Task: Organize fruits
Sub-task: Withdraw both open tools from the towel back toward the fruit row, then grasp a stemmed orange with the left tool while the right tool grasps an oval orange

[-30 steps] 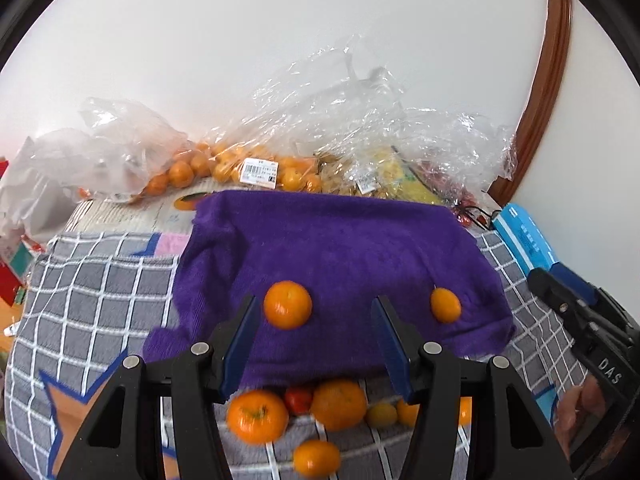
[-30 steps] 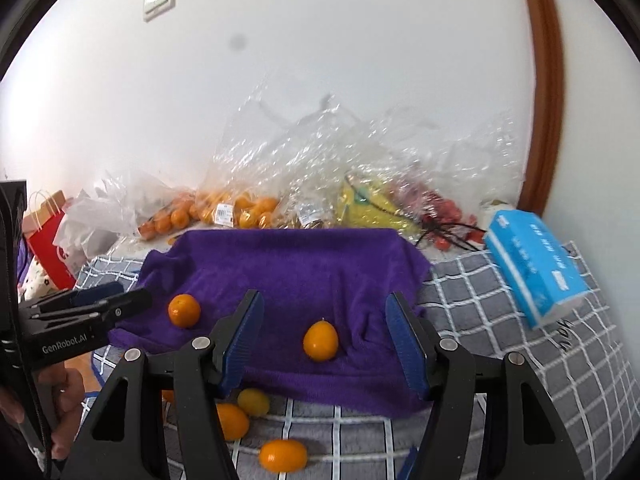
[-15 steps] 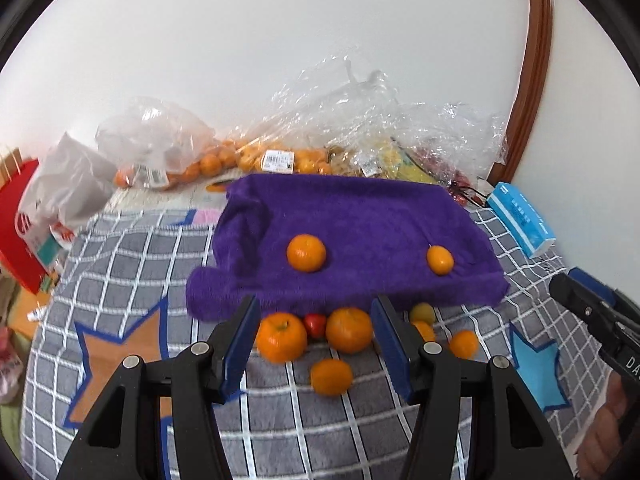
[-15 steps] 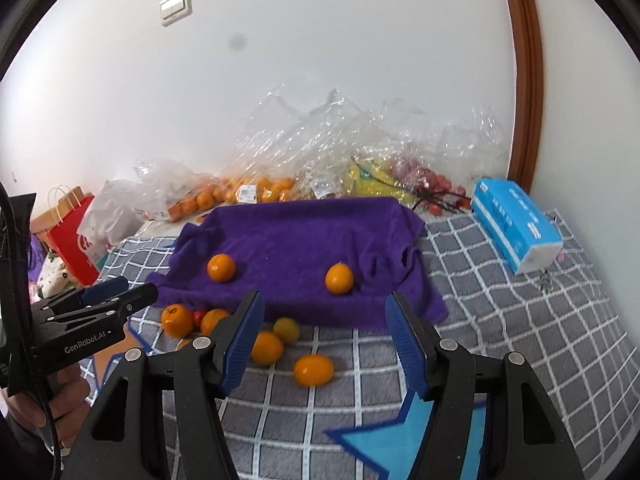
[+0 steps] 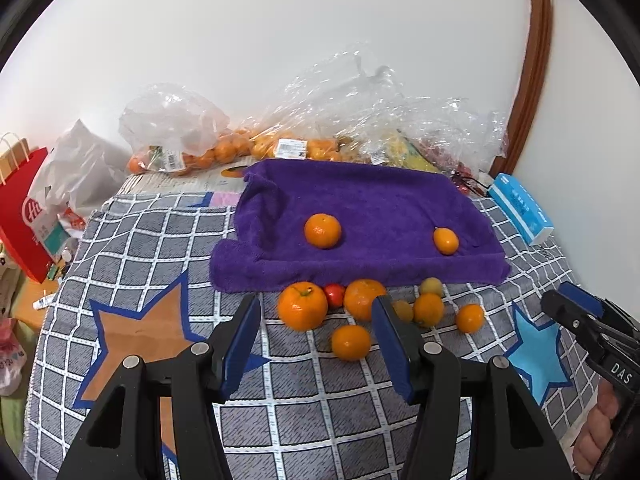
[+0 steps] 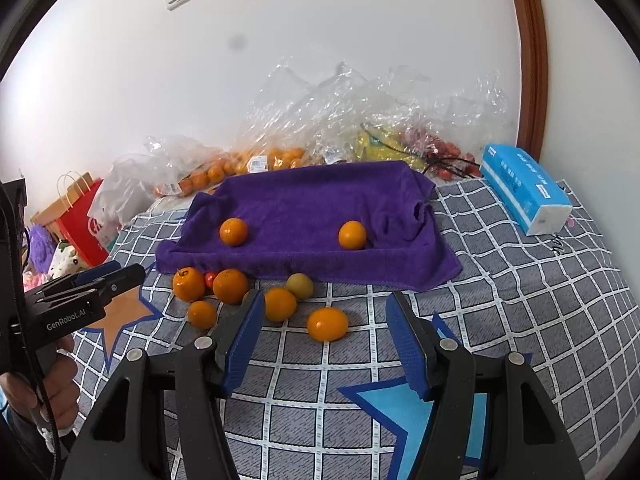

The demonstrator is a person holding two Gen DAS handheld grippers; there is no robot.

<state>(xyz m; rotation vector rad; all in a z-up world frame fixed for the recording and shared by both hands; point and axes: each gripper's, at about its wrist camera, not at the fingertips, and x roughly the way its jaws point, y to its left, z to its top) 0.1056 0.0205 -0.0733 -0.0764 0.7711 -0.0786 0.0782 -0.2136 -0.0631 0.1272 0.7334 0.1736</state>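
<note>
A purple towel (image 5: 380,204) (image 6: 312,208) lies on the checked cloth. Two oranges rest on it, one at the left (image 5: 322,230) (image 6: 233,231) and a smaller one at the right (image 5: 445,241) (image 6: 352,235). Several loose oranges (image 5: 302,305) (image 6: 327,324), a small red fruit (image 5: 334,294) and a pale yellow-green fruit (image 6: 300,286) lie in front of the towel. My left gripper (image 5: 316,340) is open and empty, just before the loose fruit. My right gripper (image 6: 326,340) is open and empty, near the front orange.
Clear plastic bags of oranges and other fruit (image 5: 280,144) (image 6: 360,136) pile against the wall behind the towel. A blue tissue pack (image 5: 520,208) (image 6: 524,188) lies at the right. A red paper bag (image 5: 24,216) stands at the left edge.
Both grippers have pulled back from the towel, so the loose fruit in front of it has come into fuller view. Both stay open and empty.
</note>
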